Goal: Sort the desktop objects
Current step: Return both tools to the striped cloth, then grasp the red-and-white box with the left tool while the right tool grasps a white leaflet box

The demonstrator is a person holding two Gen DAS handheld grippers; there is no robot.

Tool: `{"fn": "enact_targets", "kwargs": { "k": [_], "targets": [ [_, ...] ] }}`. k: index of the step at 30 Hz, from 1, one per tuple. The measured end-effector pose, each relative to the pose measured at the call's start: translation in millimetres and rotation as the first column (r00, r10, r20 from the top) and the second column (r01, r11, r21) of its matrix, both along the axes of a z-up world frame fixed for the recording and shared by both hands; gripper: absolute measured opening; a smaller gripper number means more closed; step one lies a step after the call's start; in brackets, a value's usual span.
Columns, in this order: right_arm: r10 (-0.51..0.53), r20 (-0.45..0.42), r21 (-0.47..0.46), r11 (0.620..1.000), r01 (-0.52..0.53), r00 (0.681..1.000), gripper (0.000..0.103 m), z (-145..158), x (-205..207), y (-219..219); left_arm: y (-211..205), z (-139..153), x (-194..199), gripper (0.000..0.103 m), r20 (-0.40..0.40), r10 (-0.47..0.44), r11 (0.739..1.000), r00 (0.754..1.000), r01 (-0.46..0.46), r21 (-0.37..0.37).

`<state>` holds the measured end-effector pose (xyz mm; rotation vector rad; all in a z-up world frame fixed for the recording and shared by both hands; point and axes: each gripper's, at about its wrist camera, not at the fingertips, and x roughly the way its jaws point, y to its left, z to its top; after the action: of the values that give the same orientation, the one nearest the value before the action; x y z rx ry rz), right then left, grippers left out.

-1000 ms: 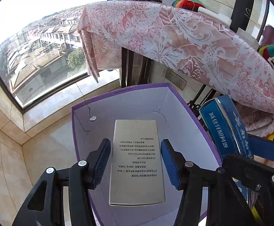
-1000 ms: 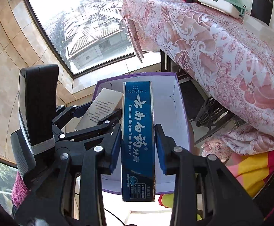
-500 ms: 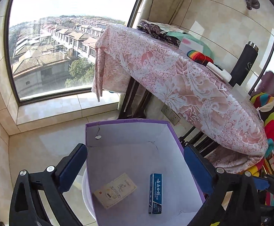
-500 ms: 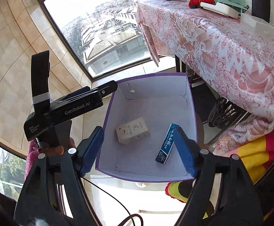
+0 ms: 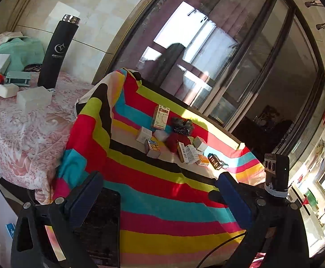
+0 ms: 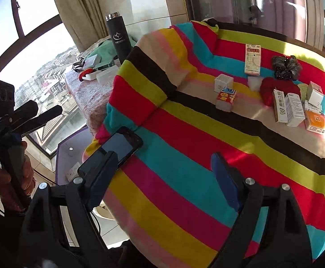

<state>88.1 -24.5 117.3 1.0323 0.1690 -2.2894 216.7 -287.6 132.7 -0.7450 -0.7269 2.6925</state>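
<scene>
Several small cartons lie on the striped cloth [image 5: 153,178] of the table: a tall carton [image 5: 161,116] [image 6: 253,59], a white cube box [image 6: 223,82], a red and yellow box [image 6: 226,98], white cartons [image 6: 287,109] and an orange box [image 6: 316,121]. A dark scrunchie [image 6: 285,64] and a red cloth item [image 6: 276,87] lie among them. My left gripper [image 5: 160,197] is open and empty, near the table's front edge. My right gripper [image 6: 164,174] is open and empty, also at the front edge. A black phone [image 6: 115,149] lies at the cloth's left corner.
The purple storage box [image 6: 60,158] stands on the floor left of the table. A second table with a pink cloth [image 5: 17,125] bears a black flask [image 5: 58,51], white boxes and a green cloth. Glass doors stand behind the striped table.
Both grippers let go of their boxes into the purple box, opened wide, then swung up and right from the box to face the striped table.
</scene>
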Motion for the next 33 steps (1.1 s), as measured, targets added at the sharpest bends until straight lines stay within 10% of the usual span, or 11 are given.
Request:
{"fn": "enact_targets", "kwargs": {
  "k": [5,15,20,22,33],
  "targets": [
    [-0.263,0.026,0.081,0.962,0.260,0.964,0.086,-24.2,-62.2,78.3,84.5,-35.7,-109.8,0.103,0.214,-0.041,0.982,0.976,0.079,-0.173],
    [-0.223,0.078,0.067,0.974,0.218,0.972,0.086,-53.3,-118.7,97.5,103.0,-106.7,-259.3,0.102,0.390,0.202,0.928,0.898,-0.049,-0.368],
    [-0.195,0.091,0.029,0.981,0.193,0.977,0.086,-60.5,-166.8,94.9,107.6,-115.7,-284.3,0.082,0.383,0.232,0.911,0.894,-0.062,-0.409],
    [-0.175,0.081,0.016,0.985,0.174,0.981,0.076,-62.0,-183.9,88.9,112.4,-115.2,-290.7,0.042,0.360,0.254,0.895,0.898,-0.078,-0.439],
    [-0.189,0.075,0.033,0.982,0.187,0.979,0.059,-76.6,-247.3,70.1,114.2,-118.0,-285.6,0.041,0.319,0.266,0.868,0.910,-0.082,-0.490]
  ]
}}
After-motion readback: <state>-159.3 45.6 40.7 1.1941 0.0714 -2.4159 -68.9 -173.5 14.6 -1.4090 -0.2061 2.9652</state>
